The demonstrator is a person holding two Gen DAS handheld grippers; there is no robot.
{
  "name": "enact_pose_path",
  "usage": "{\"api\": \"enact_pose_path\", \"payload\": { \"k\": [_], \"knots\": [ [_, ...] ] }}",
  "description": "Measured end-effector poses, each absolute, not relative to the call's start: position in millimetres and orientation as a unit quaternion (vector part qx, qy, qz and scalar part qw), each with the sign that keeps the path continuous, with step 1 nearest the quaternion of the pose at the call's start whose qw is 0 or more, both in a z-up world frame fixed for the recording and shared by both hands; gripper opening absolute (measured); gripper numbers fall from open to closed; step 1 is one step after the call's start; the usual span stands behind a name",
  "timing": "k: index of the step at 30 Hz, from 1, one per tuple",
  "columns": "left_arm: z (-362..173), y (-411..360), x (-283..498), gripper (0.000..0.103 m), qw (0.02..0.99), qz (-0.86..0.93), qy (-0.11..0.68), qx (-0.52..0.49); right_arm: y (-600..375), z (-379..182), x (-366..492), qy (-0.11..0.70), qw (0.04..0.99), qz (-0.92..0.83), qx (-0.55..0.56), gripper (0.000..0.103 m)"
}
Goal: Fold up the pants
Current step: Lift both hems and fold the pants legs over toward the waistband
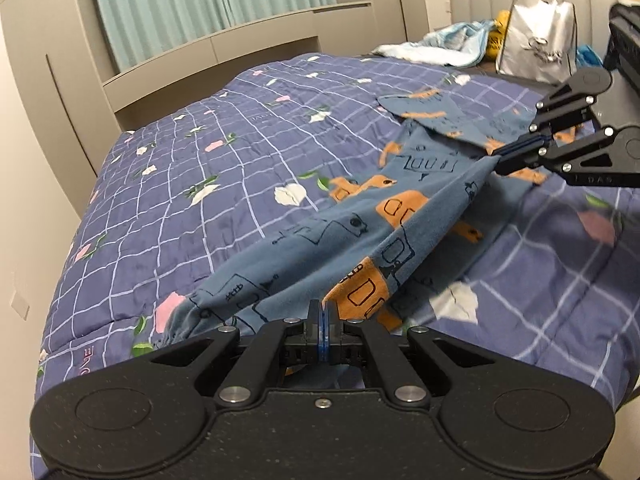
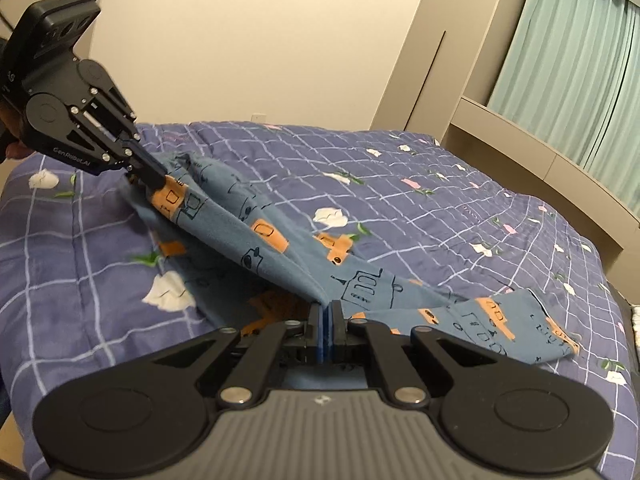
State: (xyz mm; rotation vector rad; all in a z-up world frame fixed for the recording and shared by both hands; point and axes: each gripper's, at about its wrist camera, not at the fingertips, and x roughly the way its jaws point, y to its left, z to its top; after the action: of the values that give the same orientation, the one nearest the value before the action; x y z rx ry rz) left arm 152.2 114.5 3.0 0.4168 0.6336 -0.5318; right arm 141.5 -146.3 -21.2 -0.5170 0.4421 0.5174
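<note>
The pants are held above the quilt of a bed, stretched between the two grippers. The left gripper is pressed together on the cloth near the gathered waist end, and the right gripper is pinching a fold of the cloth at the other end, where the leg openings lie. Between the two pinches the blue cloth is lifted as a ridge, while the parts beside it rest on the quilt. One leg end lies flat to the right in the right wrist view.

The task is judged to be at an early or middle stage: a lengthwise fold seems to be in hand, with one leg being brought over the other, but no neat flat fold is seen yet. The laying down, the smoothing and the fold across the length are left to be done.

At the head of the bed a white bag and a light blue cloth are seen, well apart from the pants. Nothing is seen in the way on the quilt nearby.
</note>
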Motion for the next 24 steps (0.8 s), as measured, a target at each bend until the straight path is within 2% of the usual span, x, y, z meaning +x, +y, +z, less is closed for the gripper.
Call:
{"api": "enact_pose_path", "payload": {
  "k": [6,8,11,12,13,14,15,16,18,21,22,24],
  "knots": [
    [-10,112,152,0.001,0.886,-0.257,0.327,0.206,-136,-36,141,0.232,0.905,0.239,-0.264,0.002],
    [-11,112,153,0.01,0.884,-0.257,0.339,0.192,-136,-41,142,0.236,0.904,0.236,-0.266,0.003],
    [-11,112,153,0.029,0.887,-0.255,0.351,0.162,-143,-40,142,0.238,0.912,0.234,-0.239,0.012],
    [-10,111,152,0.041,0.888,-0.252,0.352,0.156,-145,-39,141,0.237,0.914,0.235,-0.232,0.018],
    [-9,108,151,0.053,0.89,-0.248,0.351,0.151,-148,-37,138,0.235,0.916,0.236,-0.225,0.034],
    [-8,106,149,0.059,0.892,-0.244,0.349,0.149,-151,-36,136,0.231,0.919,0.233,-0.22,0.042],
    [-6,102,147,0.066,0.895,-0.24,0.346,0.146,-155,-34,134,0.226,0.921,0.23,-0.217,0.055],
    [-5,98,145,0.075,0.898,-0.235,0.343,0.142,-160,-32,131,0.223,0.924,0.227,-0.211,0.063],
    [-1,88,142,0.087,0.904,-0.231,0.336,0.127,-173,-28,126,0.22,0.932,0.214,-0.192,0.07],
    [5,64,140,0.098,0.912,-0.233,0.321,0.103,-205,-20,117,0.221,0.949,0.175,-0.144,0.097],
    [7,53,140,0.102,0.915,-0.236,0.313,0.097,-218,-18,113,0.22,0.955,0.159,-0.123,0.102],
    [10,29,140,0.102,0.919,-0.245,0.296,0.087,-246,-13,105,0.223,0.963,0.124,-0.082,0.103]
  ]
}}
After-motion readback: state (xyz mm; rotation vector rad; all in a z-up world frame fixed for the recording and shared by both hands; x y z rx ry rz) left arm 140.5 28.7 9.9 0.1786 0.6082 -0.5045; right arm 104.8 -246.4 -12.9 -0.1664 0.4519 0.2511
